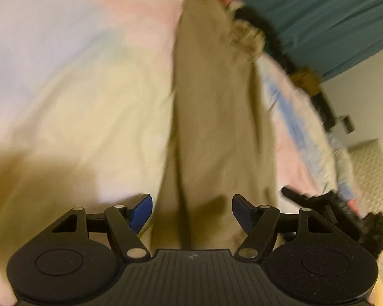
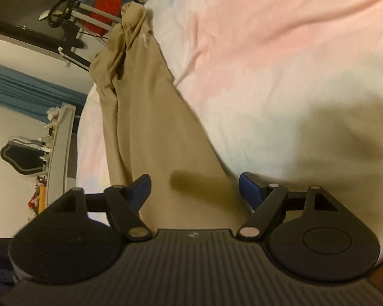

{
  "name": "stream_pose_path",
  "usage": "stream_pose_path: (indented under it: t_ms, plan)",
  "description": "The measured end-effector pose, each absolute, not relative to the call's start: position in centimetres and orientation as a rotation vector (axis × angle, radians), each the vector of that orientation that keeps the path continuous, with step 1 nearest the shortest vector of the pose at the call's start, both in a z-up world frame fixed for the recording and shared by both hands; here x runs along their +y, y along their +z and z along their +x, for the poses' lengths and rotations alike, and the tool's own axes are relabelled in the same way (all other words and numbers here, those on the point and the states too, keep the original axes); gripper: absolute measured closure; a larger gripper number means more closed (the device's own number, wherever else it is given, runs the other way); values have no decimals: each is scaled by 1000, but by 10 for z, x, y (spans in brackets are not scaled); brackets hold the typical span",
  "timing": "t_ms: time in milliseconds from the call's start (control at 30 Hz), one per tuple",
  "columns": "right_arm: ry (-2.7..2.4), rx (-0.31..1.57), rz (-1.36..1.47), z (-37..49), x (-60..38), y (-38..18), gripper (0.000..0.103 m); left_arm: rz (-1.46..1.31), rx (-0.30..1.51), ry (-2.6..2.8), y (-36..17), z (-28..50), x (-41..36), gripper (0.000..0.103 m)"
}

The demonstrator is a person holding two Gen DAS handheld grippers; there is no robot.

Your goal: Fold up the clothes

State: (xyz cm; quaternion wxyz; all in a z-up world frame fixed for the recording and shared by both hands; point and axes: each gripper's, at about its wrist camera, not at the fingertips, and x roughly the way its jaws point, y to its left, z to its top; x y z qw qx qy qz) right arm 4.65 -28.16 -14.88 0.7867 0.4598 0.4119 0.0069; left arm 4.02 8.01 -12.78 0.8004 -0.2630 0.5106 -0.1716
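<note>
Lengthwise, long khaki cotton trousers (image 1: pixel 217 117) are laid on a pastel pink-and-blue bedsheet (image 1: pixel 63 63). Left gripper (image 1: pixel 191 209) and right gripper (image 2: pixel 194 188) are held open above the fabric, gripping nothing. Teal curtains (image 1: pixel 332 25) are seen behind.

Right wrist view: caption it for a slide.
Open right tool above tan trousers stretched along a pastel bedsheet.

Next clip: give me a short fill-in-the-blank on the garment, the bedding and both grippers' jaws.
1. The long garment lying on the bed is ____ in colour.
2. The left gripper has its jaws ____, gripping nothing.
3. The right gripper has pads coloured ____.
4. The pastel sheet lies ____ the garment.

Missing words: tan; open; blue; under
</note>
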Motion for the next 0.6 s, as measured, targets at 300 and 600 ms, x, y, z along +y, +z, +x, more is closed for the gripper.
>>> stream_pose_path:
  t_ms: [300, 600]
  plan:
    - [15, 903, 897, 46, -266, -146, 31, -533, 1076, -368, -129, 51, 71, 67]
    - [6, 912, 876, 38, -260, -143, 31, -642, 972, -333, -112, 22, 93, 98]
